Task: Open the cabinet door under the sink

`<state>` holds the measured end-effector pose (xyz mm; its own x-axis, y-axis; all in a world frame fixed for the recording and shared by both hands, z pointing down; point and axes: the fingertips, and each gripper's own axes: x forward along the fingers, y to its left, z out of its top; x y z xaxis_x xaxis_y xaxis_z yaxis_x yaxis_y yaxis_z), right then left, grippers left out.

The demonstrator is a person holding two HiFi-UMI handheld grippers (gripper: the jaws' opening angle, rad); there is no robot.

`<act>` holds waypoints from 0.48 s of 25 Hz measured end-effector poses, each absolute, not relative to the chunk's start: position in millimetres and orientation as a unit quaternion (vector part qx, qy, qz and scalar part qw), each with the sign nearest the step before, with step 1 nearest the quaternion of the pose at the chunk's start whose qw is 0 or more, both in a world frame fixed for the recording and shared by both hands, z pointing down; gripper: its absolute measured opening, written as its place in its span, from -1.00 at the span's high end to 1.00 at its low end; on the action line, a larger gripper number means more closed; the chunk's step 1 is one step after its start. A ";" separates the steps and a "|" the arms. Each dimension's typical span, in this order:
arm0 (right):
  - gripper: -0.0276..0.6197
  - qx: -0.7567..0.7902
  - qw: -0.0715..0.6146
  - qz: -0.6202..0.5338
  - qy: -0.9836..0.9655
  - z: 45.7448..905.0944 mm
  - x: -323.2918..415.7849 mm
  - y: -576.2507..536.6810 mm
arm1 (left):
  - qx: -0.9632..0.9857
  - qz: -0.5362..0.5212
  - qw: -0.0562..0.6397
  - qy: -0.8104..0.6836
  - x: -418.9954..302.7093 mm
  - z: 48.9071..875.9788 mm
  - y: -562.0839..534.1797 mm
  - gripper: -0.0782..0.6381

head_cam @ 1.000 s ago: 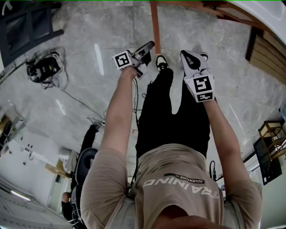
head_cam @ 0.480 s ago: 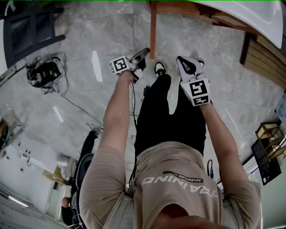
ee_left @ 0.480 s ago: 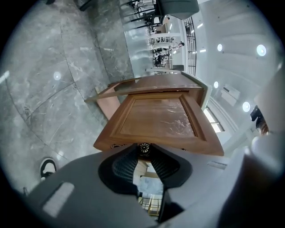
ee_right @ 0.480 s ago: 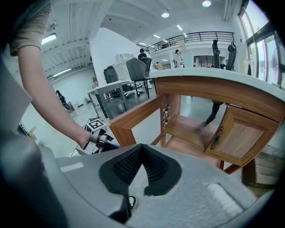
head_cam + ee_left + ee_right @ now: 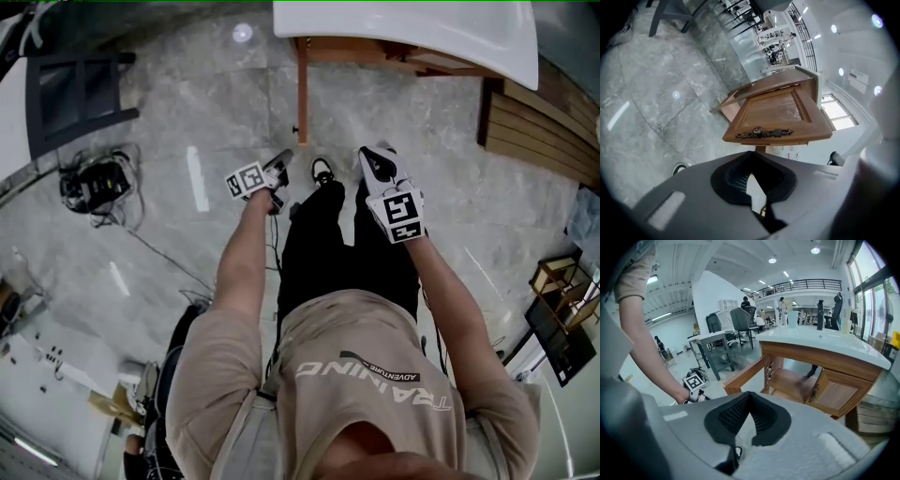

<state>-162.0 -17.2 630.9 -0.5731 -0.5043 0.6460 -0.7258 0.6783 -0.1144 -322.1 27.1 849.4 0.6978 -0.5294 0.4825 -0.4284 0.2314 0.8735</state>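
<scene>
**Wooden door under the sink stands open**

We see the brown panelled wooden cabinet door [image 5: 780, 115], with its dark ornate handle [image 5: 764, 133], standing out from the wooden cabinet [image 5: 820, 359] under the white sink top [image 5: 422, 33]. Inside, a wooden shelf [image 5: 790, 380] shows. Our left gripper [image 5: 284, 155] hangs near the door's free edge, jaws pressed together on nothing. The right gripper [image 5: 370, 155] is likewise clenched and empty. Grey marble floor [image 5: 169, 94] lies open on our left, as far as a black cable bundle [image 5: 94, 178]
</scene>
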 end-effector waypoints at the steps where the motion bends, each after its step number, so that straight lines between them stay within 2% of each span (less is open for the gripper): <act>1: 0.91 0.355 0.297 0.186 -0.867 626.4 -158.4 -14.0 | 0.626 -0.023 0.672 -0.396 -324.0 845.9 34.9 0.74; 6: 0.91 0.355 0.303 0.182 -0.866 605.0 -132.9 -1.7 | 0.665 -0.026 0.645 -0.375 -289.1 802.8 53.7 0.74; 12: 0.91 0.372 0.297 0.168 -0.863 578.3 -94.7 -1.8 | 0.751 -0.057 0.555 -0.352 -224.4 696.9 22.3 0.74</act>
